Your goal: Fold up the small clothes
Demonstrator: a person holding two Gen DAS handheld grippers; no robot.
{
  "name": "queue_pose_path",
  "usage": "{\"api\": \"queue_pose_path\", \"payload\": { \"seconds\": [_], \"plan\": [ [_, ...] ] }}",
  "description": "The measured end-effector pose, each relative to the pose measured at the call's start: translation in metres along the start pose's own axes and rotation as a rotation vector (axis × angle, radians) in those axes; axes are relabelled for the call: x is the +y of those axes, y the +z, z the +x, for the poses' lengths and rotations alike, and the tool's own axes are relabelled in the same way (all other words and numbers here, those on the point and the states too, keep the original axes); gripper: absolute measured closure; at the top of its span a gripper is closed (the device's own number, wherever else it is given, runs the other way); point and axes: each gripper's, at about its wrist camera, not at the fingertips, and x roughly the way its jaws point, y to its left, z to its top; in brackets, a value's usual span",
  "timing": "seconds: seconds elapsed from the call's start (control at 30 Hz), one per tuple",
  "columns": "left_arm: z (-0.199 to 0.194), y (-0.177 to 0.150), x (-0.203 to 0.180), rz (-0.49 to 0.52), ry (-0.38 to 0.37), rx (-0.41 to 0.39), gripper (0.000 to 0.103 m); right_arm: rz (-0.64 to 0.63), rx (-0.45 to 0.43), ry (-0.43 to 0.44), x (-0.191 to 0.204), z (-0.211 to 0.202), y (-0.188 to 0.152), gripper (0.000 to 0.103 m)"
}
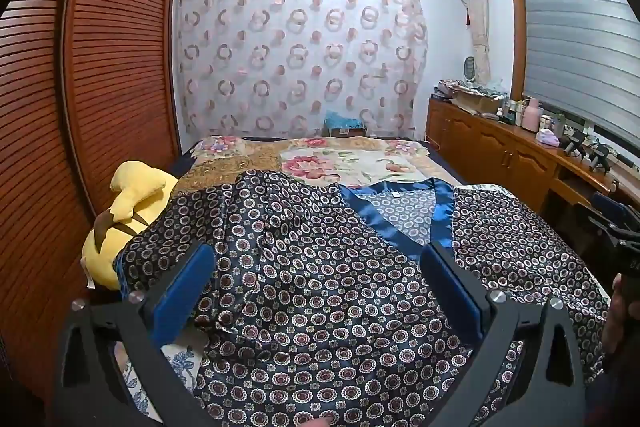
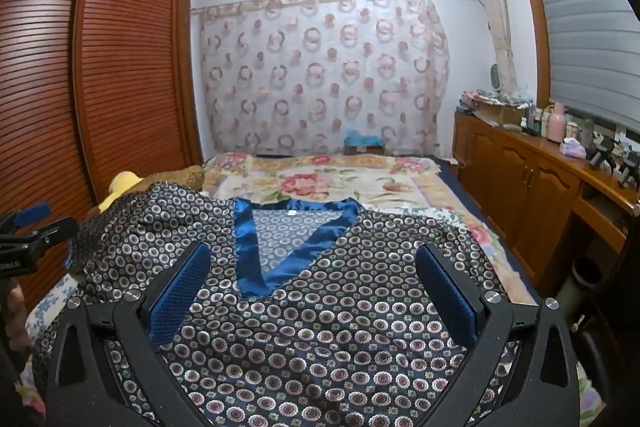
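Observation:
A dark satin top (image 1: 320,267) (image 2: 320,327) printed with small ringed flowers lies spread on the bed, its blue V-neck collar (image 1: 384,223) (image 2: 264,255) pointing away from me. The top's left side is bunched up over a yellow plush toy (image 1: 132,195). My left gripper (image 1: 320,263) hovers wide open above the left half of the top, nothing between its blue pads (image 1: 180,291). My right gripper (image 2: 316,267) hovers wide open over the chest below the collar, also holding nothing. Each gripper shows at the edge of the other's view.
A floral blanket (image 2: 320,183) covers the bed beyond the top. A slatted wooden wardrobe (image 1: 100,67) stands close on the left. A wooden cabinet (image 2: 520,179) with bottles and clutter runs along the right under a window. A patterned curtain (image 1: 296,59) hangs behind the bed.

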Motion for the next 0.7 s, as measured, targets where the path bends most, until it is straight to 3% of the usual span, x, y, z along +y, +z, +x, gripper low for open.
{"api": "queue_pose_path", "payload": {
  "seconds": [0.7],
  "plan": [
    [-0.0012, -0.0001, 0.0022, 0.012, 0.015, -0.006, 0.0, 0.005, 0.003, 0.004, 0.0023, -0.002, -0.0019, 0.0]
  ]
}}
